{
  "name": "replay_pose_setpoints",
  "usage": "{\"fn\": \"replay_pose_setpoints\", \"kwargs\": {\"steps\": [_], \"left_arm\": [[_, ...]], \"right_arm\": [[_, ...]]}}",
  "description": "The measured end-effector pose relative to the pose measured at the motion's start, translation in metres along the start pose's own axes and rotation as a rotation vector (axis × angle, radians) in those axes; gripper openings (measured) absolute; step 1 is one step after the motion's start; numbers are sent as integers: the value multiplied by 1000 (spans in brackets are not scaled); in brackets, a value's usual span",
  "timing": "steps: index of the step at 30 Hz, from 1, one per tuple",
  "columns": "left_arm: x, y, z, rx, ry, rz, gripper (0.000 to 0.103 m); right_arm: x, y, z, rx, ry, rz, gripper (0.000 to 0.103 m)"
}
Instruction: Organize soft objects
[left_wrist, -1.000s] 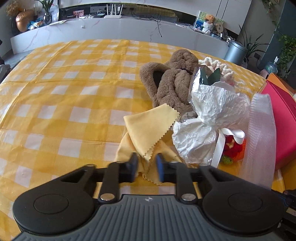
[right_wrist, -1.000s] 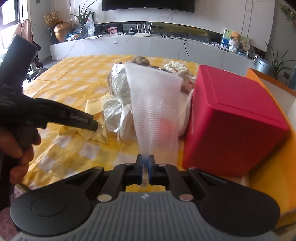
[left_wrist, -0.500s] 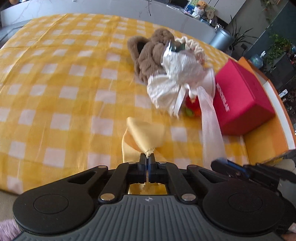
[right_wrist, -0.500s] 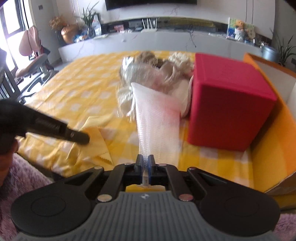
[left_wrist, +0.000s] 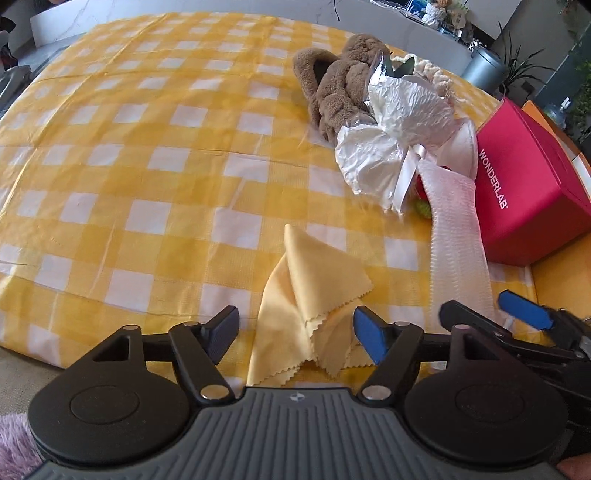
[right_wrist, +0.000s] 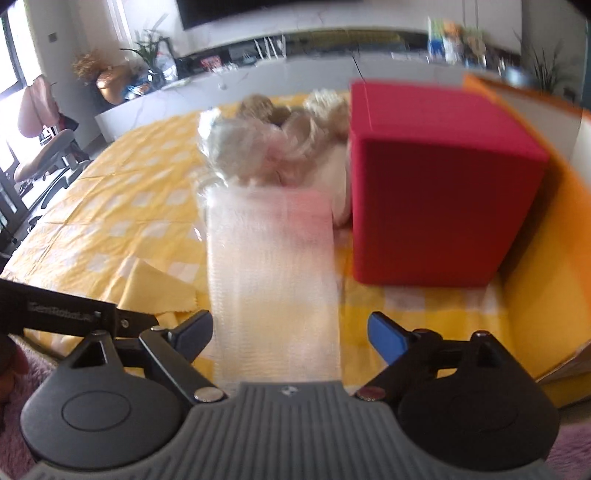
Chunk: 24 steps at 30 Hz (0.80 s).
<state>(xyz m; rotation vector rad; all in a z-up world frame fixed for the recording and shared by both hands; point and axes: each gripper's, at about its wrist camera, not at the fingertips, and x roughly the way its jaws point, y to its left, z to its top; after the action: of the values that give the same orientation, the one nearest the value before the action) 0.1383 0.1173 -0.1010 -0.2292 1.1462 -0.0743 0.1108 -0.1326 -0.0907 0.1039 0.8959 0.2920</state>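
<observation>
From the left wrist camera, the left gripper (left_wrist: 295, 334) hangs with its fingers spread wide and nothing between them, just above the near end of the yellow cloth (left_wrist: 314, 295), which lies folded on the checked tablecloth (left_wrist: 147, 166) near the table's near edge. That cloth looks thin, light and limp, with pinked edges; it would likely drape and slide on the smooth covering, so a pinch on the layered near corner seems the surest hold. To its right the white mesh strip (left_wrist: 458, 254) runs from the near edge away to the crinkled white wrap (left_wrist: 391, 125), beyond which sits a brown plush toy (left_wrist: 340, 81); the wrap looks crackly and easily crushed, the plush soft and bulky. A red box (left_wrist: 524, 184) stands at the right, touching or just beside the strip. The right gripper (left_wrist: 484, 314) shows at the near right. From the right wrist camera, blurred, the right gripper (right_wrist: 291, 334) is likewise spread, the white mesh strip (right_wrist: 273, 273) lying loose between its fingers without being pinched; whether it rests on the table or on the gripper body I cannot tell. It seems gauzy and almost weightless, best taken at its near end. The red box (right_wrist: 436, 206) is on the right, the yellow cloth (right_wrist: 159, 284) on the left. Behind are a long white counter, plants and an office chair.
</observation>
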Motion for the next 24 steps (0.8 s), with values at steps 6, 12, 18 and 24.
{"fn": "replay_pose_setpoints", "kwargs": {"steps": [6,12,18,24], "left_arm": [[1,-10,-4,47,-33,-19,55],[3,-22,-7,95,-57,-35,20],[-6,-23,-10,107,-117,-82,4],[-26,-27,-13,127,-194,-89,3]], "right_arm": [[13,-2,0,15,22,22,69],[14,13,-5,-75,12,31,39],[11,18,-8,-91,2,57,7],[-6,19,-7,-87,-30,65,3]]}}
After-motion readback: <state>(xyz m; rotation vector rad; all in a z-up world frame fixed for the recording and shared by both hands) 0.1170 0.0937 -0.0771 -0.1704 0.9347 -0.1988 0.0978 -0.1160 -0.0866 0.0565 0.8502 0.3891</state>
